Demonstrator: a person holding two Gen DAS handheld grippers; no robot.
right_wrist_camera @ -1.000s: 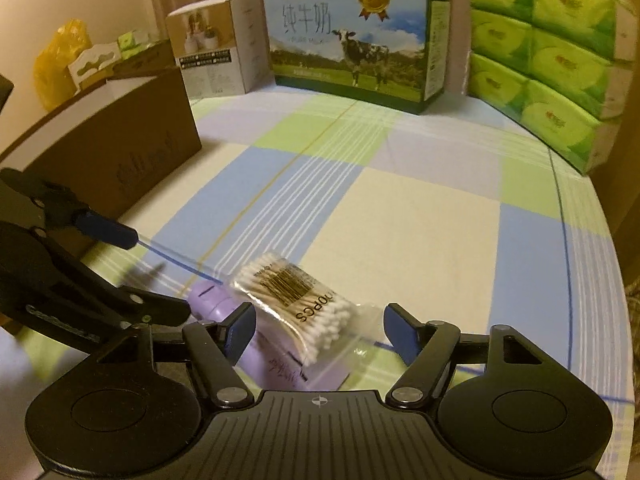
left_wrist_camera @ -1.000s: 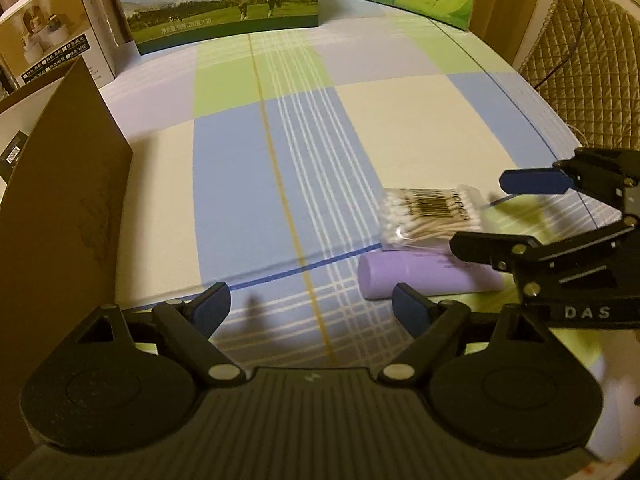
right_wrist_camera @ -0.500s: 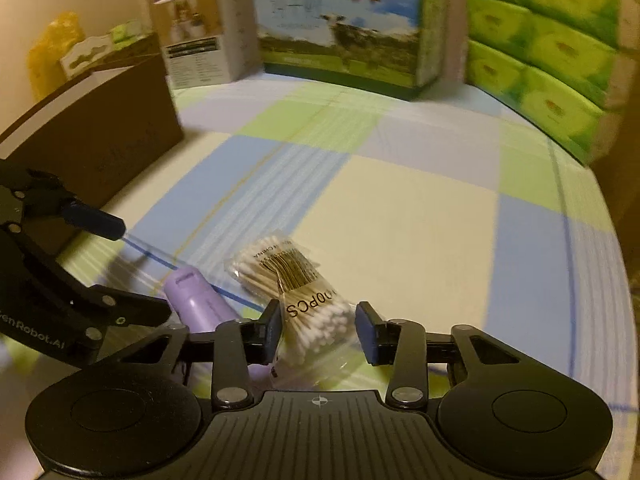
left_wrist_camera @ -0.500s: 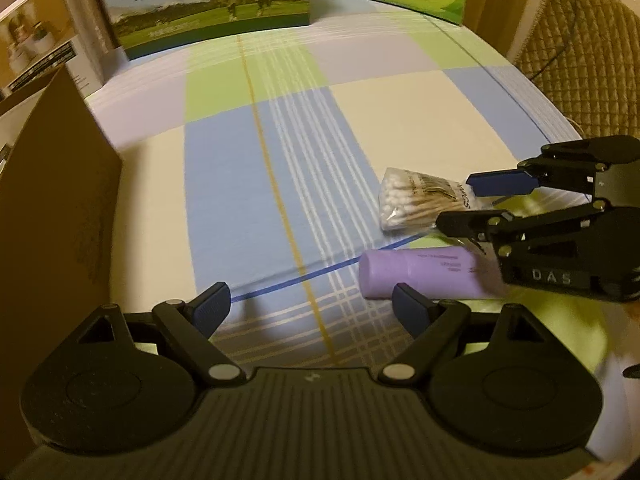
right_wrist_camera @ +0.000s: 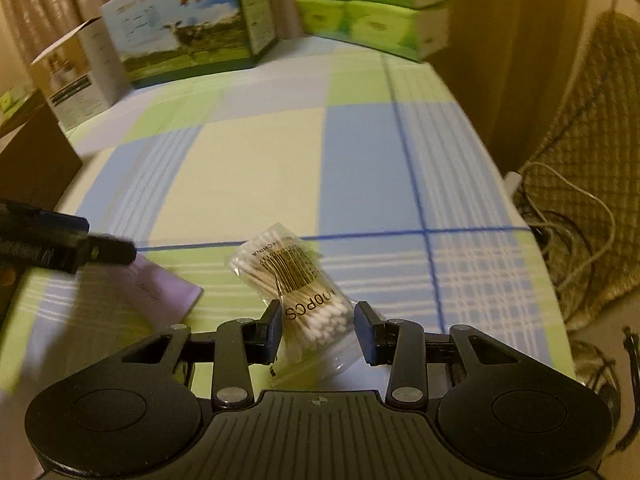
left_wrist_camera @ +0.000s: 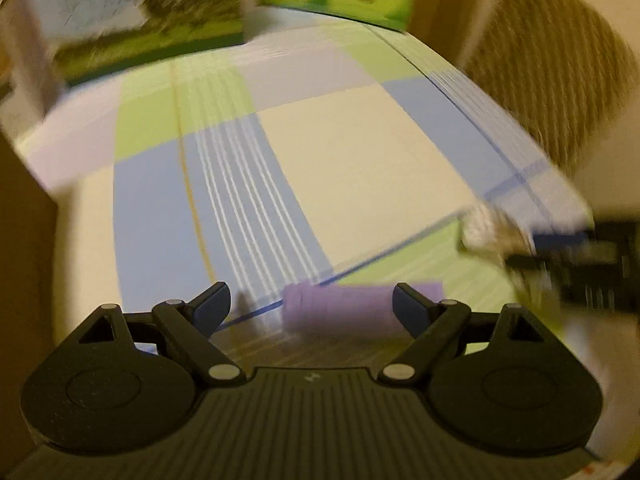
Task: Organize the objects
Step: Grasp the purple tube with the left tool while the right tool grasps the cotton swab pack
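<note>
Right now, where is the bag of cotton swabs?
In the right wrist view, the bag of cotton swabs sits low and central between the right hand-held gripper fingers, right of the purple tube on the checked tablecloth.

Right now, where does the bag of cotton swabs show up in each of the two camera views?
Left wrist view: the bag of cotton swabs is a blurred pale shape at the far right edge, in the right gripper.
Right wrist view: it sits low in the middle, between that gripper's fingers, above the tablecloth.
Shared landmark: the purple tube, lying left of the bag in both views, and the milk box at the back.
</note>
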